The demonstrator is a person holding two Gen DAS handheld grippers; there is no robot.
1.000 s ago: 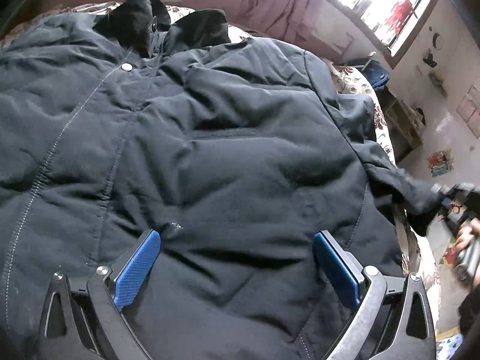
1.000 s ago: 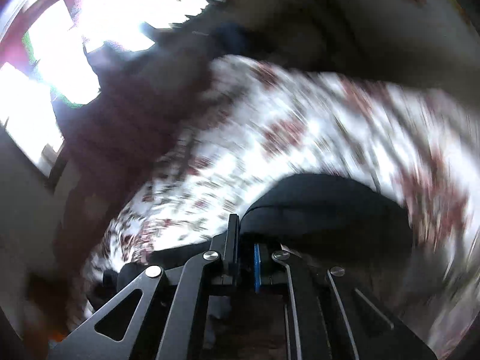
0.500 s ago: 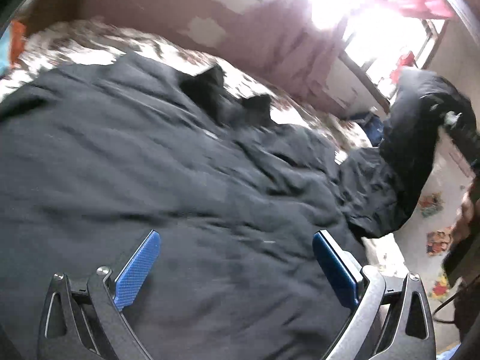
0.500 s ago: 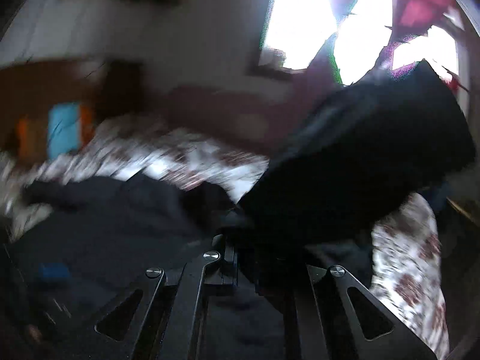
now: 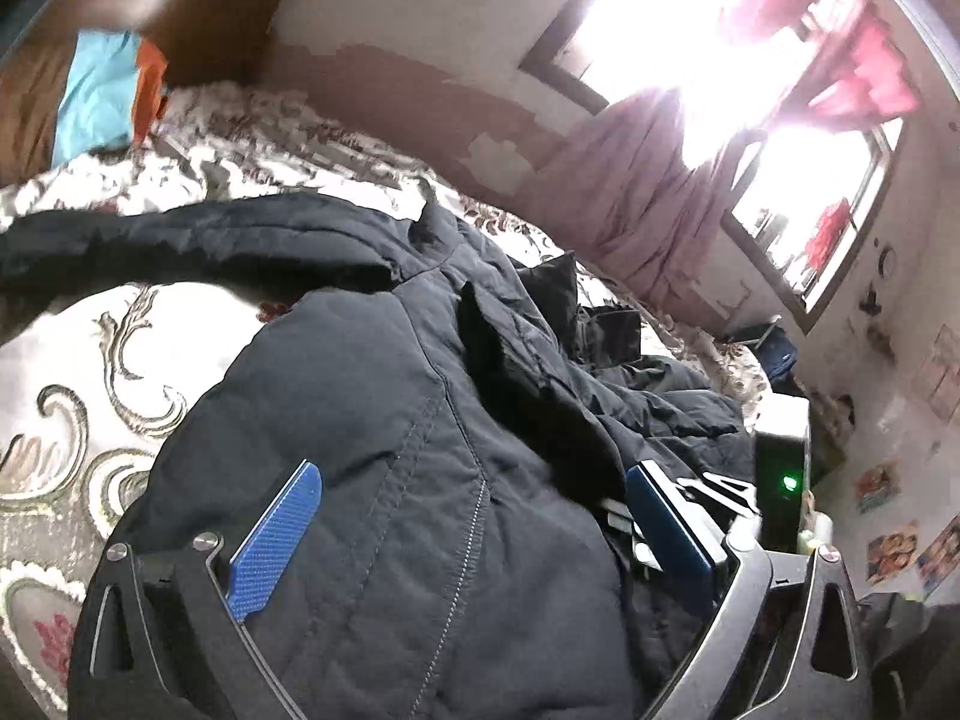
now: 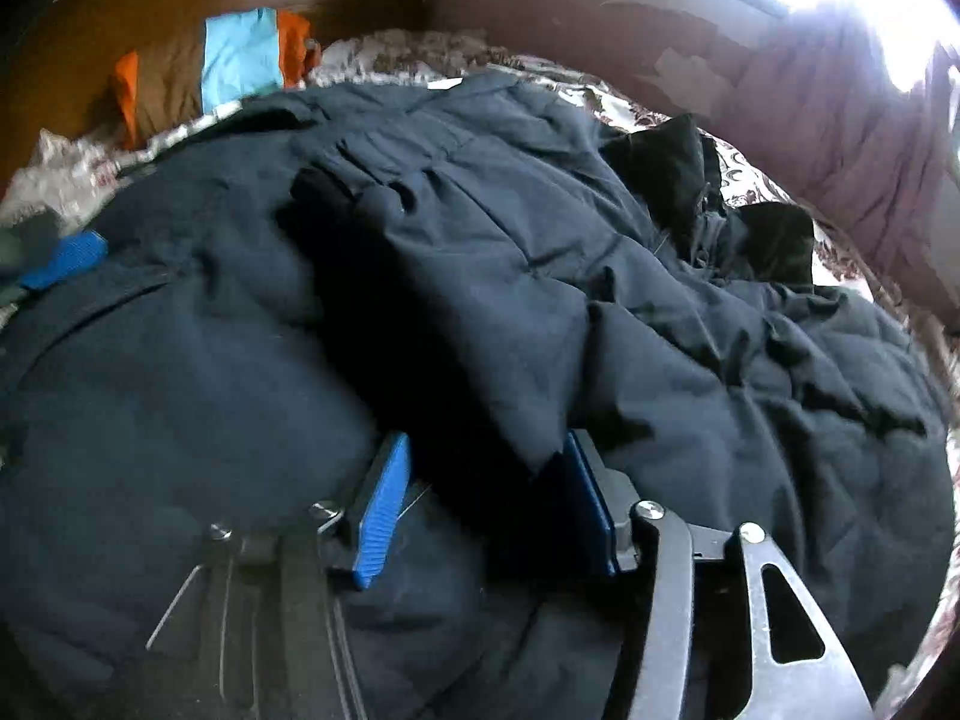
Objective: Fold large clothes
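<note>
A dark navy padded jacket (image 5: 390, 420) lies spread on a bed, its black collar (image 6: 660, 162) at the far side. One sleeve (image 6: 456, 300) lies folded across the jacket's body, and its cuff end rests between the pads of my right gripper (image 6: 486, 498). The jaws are opening and the pads do not press on the cloth. My left gripper (image 5: 474, 510) hovers open over the jacket's left shoulder area with nothing gripped. The other sleeve (image 5: 180, 240) stretches out to the left over the bedspread. The right gripper's body (image 5: 780, 462) shows at the left wrist view's right edge.
A floral bedspread (image 5: 90, 360) covers the bed. A wooden headboard (image 6: 180, 12) and a blue and orange pillow (image 5: 96, 96) stand at the far left. A bright window (image 5: 690, 30) with a purple curtain (image 5: 648, 192) lines the far wall.
My right gripper swung the sleeve from the bed's right side over onto the jacket's body, rolled, and its jaws parted. The left gripper moved left across the jacket and stayed open.
</note>
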